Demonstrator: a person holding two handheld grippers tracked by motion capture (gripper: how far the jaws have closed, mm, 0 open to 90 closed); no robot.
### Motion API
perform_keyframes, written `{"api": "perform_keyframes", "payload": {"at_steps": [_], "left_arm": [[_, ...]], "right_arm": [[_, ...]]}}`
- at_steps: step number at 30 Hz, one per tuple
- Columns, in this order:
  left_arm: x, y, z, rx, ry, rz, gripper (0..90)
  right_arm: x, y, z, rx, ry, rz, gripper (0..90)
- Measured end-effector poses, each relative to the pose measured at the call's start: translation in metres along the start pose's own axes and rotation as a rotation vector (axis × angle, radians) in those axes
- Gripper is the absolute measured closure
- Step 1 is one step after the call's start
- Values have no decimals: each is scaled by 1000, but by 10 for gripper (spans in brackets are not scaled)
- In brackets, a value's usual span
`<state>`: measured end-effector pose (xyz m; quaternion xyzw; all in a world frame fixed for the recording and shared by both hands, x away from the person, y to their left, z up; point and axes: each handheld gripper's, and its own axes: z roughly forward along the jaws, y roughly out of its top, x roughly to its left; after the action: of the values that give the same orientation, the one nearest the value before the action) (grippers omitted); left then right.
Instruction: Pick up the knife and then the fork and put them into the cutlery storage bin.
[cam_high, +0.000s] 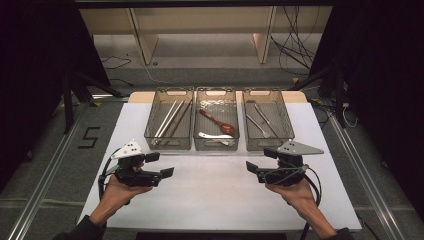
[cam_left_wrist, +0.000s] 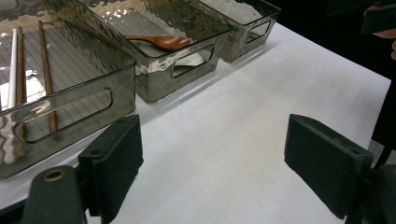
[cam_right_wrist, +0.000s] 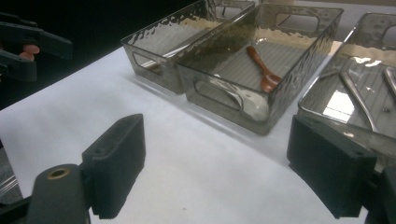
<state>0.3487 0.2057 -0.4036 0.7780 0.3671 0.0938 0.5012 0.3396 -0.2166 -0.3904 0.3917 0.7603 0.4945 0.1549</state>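
Three clear grey bins stand in a row at the back of the white table (cam_high: 215, 200). The left bin (cam_high: 169, 142) holds chopsticks (cam_high: 167, 119), also seen as brown chopsticks (cam_left_wrist: 45, 70). In the middle bin (cam_high: 216, 146) lie a brown wooden spoon (cam_high: 218, 122) and a white spoon (cam_high: 215, 136). Metal utensils (cam_high: 260, 122) lie in the right bin (cam_high: 268, 145). My left gripper (cam_high: 160, 164) hovers open in front of the left bin, with nothing between its jaws (cam_left_wrist: 219, 168). My right gripper (cam_high: 260, 160) is open and empty (cam_right_wrist: 222, 163) before the right bin.
Bare white table spreads between and in front of both grippers. The wooden spoon (cam_right_wrist: 262, 70) and the metal utensils (cam_right_wrist: 357, 95) show through the bin walls. Wooden shelf legs (cam_high: 142, 42) and loose cables (cam_high: 295, 45) lie on the floor behind the table.
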Motion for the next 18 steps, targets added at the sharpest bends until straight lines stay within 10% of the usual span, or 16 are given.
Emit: {"api": "perform_keyframes", "payload": {"at_steps": [18], "left_arm": [[0,-1,-1,-11,-14,-5,187]], "right_arm": [[4,-17,-10,11,-17,-9,199]]}}
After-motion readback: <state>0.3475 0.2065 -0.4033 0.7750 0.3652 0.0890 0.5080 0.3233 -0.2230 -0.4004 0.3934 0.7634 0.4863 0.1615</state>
